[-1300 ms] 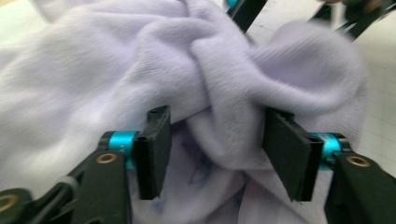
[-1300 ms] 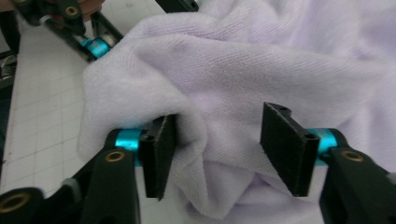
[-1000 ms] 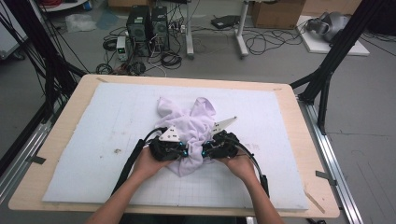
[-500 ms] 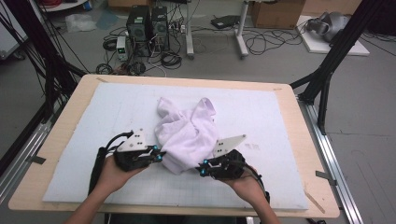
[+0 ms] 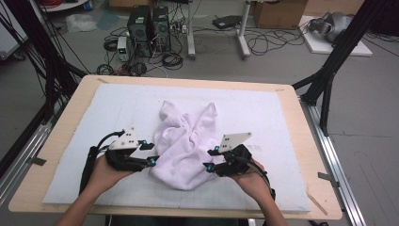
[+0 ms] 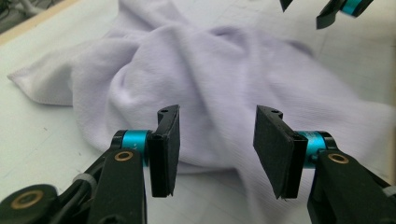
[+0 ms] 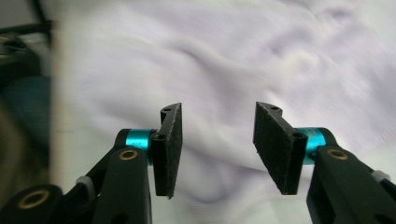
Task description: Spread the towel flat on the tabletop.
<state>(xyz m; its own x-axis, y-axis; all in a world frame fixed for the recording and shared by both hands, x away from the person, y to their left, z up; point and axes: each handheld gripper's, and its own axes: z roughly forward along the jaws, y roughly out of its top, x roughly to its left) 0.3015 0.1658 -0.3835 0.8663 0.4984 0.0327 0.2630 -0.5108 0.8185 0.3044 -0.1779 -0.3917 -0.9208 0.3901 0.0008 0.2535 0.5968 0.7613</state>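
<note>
Towel (image 5: 188, 141) lies crumpled on the worktop (image 5: 301, 136) — unfolded. Left gripper (image 5: 151, 155) and right gripper (image 5: 209, 159) flank it, jaws open, empty — grasping remains.

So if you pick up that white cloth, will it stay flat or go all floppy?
Probably floppy: the white cloth already lies crumpled in soft folds on the mat, so it would likely droop from wherever it is pinched. It looks thin, so likely light. Its ribbed weave should let the open left gripper and right gripper hold it without much slipping.
</note>
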